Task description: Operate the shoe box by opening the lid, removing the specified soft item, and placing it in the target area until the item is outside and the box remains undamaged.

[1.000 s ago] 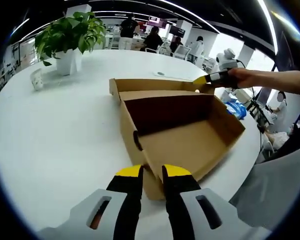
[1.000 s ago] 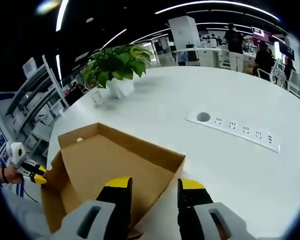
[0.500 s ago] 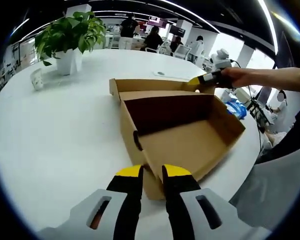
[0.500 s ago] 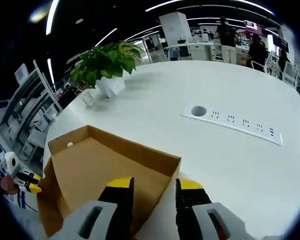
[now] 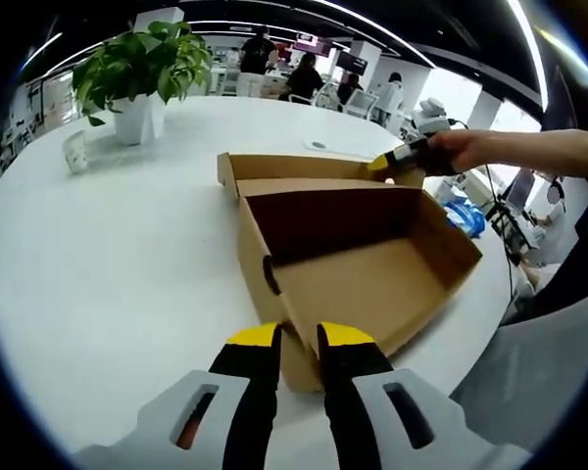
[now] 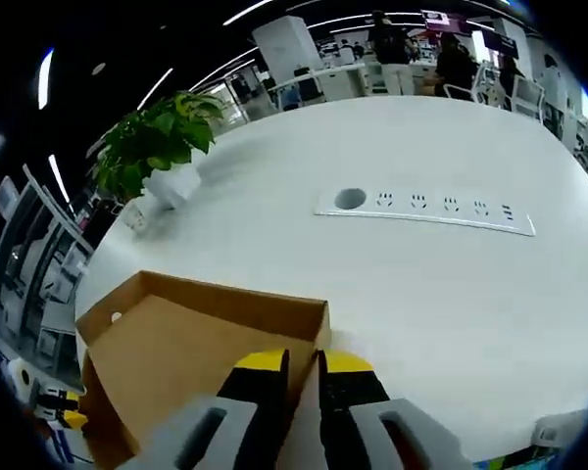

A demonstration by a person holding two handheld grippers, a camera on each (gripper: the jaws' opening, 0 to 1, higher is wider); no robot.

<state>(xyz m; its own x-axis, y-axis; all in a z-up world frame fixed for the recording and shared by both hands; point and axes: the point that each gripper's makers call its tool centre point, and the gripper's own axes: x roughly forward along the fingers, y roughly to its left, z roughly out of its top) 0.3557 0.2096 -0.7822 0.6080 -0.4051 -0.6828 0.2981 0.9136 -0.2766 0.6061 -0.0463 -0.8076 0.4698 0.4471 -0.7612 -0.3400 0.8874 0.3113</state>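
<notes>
One box (image 5: 363,264) of plain brown corrugated cardboard sits open on the white tabletop (image 5: 127,255). Matte surface, sharp folded edges, an oval finger hole in the near end wall. Interior shows bare cardboard floor, dark shadow along the far wall. The lid (image 5: 294,168) lies folded back flat on the far side of the box, with short upturned side flaps. No soft item can be made out inside.

Left tool (image 5: 299,338): black jaws with yellow tips, nearly together with a narrow gap, sitting at the near corner of the box; whether they pinch the cardboard cannot be told.

Right tool (image 6: 299,364): same black-and-yellow build, jaws drawn close on either side of the lid's upright edge flap (image 6: 274,313), apparently clamped on it. In the left gripper view it shows at the lid's far corner (image 5: 400,159), held in a hand (image 5: 470,149).

Tabletop: smooth, glossy white, broad and rounded. Beyond the lid, a long white power strip (image 6: 426,208) set flush, with a round port at one end. Further from the box, a leafy green plant (image 5: 142,64) in a white pot, a small patterned cup (image 5: 75,152) beside it.

Room: open office, dark ceiling with long strip lights, several people (image 5: 304,76) standing and seated at desks behind the plant.
</notes>
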